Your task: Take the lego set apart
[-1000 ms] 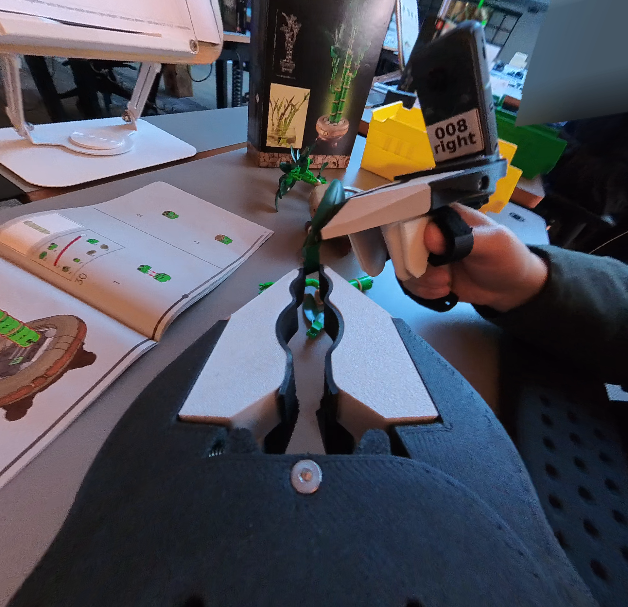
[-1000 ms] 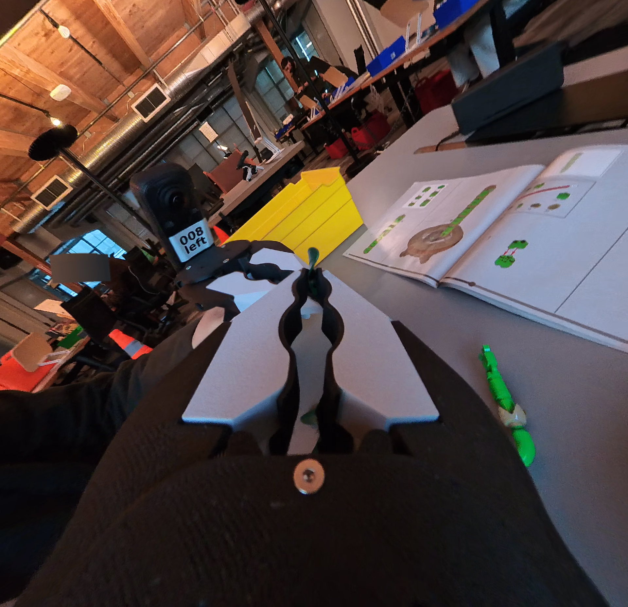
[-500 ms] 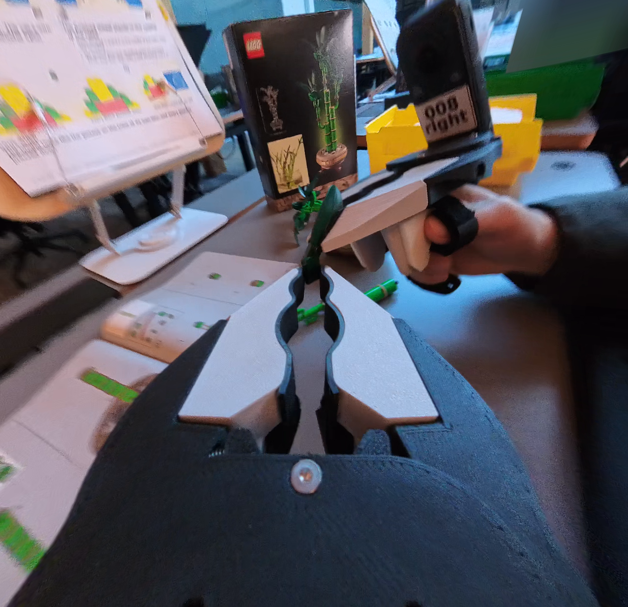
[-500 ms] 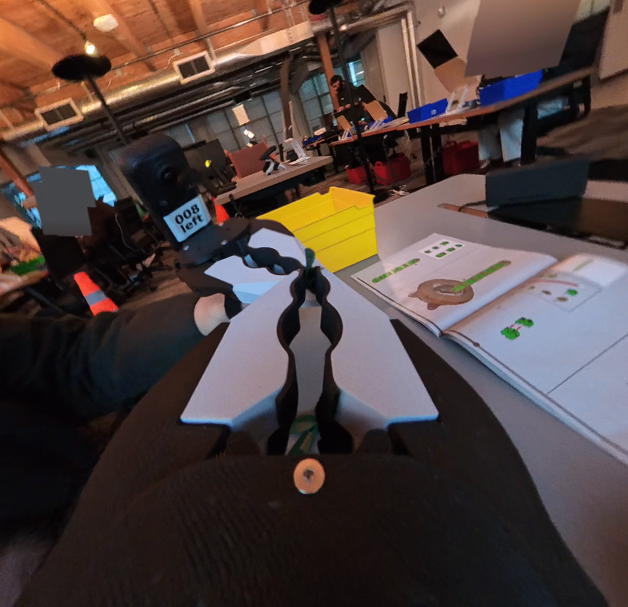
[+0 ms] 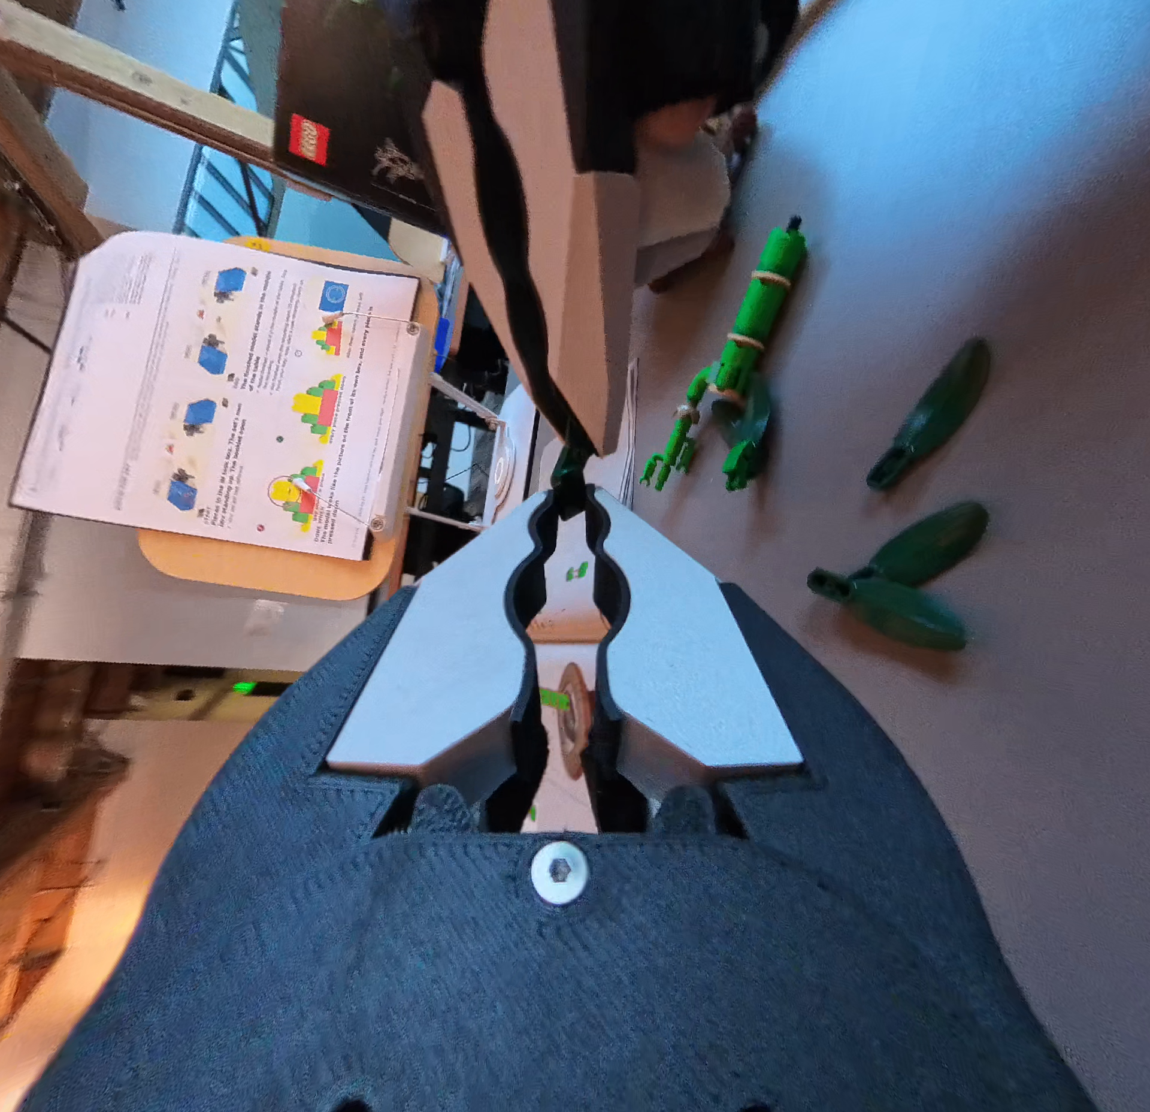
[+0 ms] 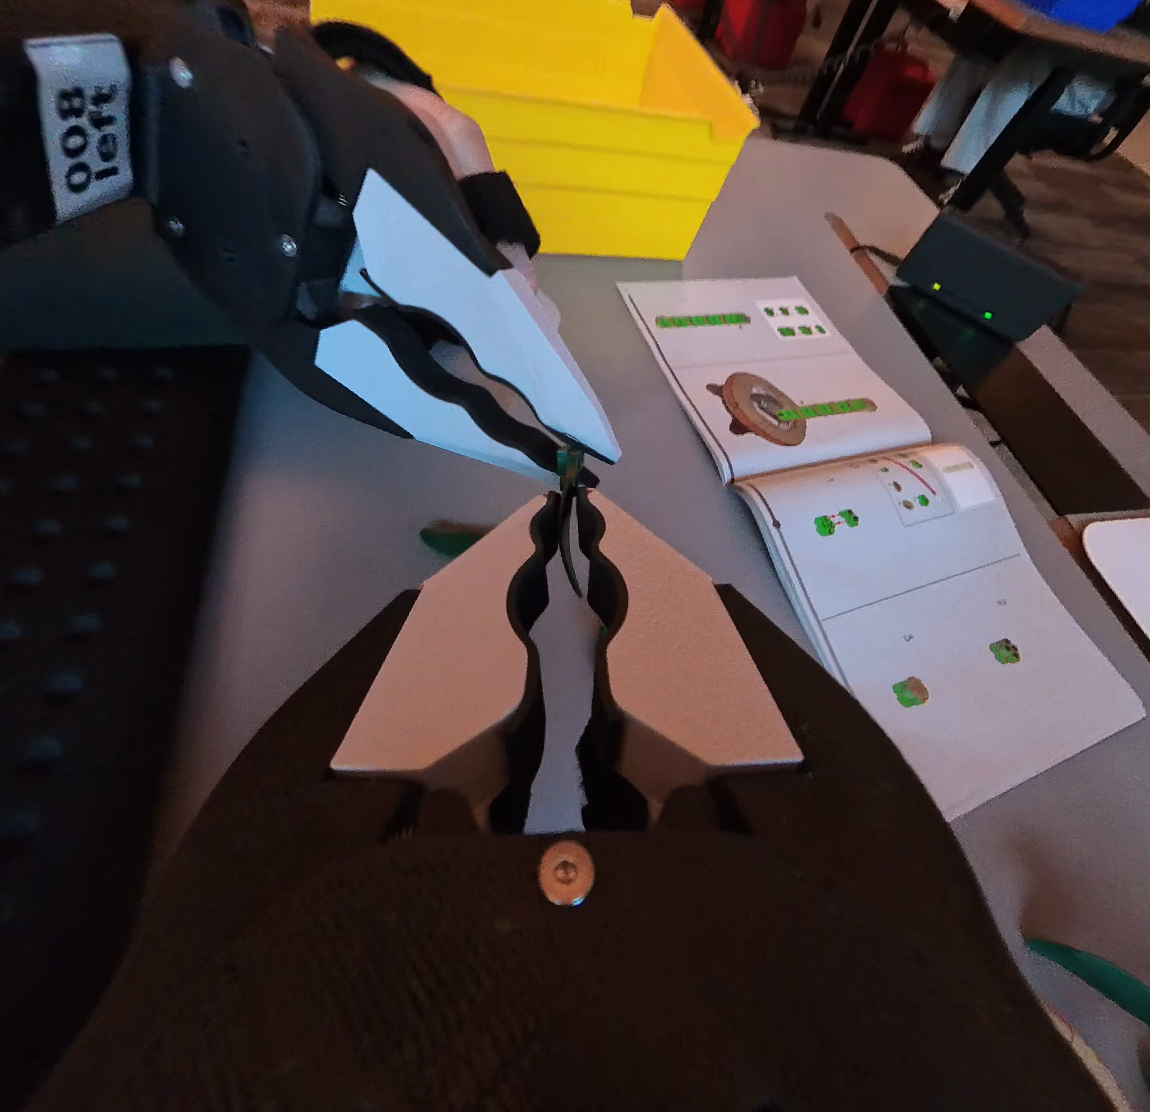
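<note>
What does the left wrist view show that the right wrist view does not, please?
Only the left wrist view shows the bamboo stalk, three loose leaves on the table and the dark box. Only the right wrist view shows the yellow bin and open booklet. Both show the left gripper and right gripper pinching one small leaf piece.

Two wrist cameras face each other at close range, tip to tip above the counter (image 6: 778, 223). The left view is rolled sideways, counter at its right; the right looks down. Both share the booklet (image 6: 871, 522).
</note>
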{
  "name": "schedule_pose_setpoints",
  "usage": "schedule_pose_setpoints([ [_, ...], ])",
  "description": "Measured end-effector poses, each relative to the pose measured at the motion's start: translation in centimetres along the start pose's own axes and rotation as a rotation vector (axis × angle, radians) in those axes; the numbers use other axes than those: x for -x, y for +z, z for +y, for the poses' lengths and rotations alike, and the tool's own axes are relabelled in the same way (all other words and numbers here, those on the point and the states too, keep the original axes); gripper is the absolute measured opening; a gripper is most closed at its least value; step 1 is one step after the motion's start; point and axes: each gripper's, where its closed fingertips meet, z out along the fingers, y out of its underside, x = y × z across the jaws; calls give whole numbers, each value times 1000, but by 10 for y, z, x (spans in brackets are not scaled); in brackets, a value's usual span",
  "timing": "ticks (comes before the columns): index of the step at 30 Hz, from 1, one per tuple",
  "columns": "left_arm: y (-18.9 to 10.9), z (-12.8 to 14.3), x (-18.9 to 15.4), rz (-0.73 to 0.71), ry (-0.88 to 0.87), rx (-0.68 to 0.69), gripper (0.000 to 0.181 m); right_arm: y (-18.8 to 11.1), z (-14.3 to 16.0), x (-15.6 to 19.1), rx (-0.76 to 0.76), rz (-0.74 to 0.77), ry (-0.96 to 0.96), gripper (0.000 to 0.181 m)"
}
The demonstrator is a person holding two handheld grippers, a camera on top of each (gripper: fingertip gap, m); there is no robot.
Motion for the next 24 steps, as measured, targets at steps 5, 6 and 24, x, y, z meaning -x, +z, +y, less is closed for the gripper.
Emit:
schedule_pose_setpoints([
  [5,2,3,-11,44,17,26,7,7,10,2,67,15,-27,3],
  [6,2,2,-9,47,-60,2,7,6,7,0,51,32,-54,3],
  [24,-35,-47,50,756,-1640,-701,14,-33,-58,-2,-313,330,-512,3],
])
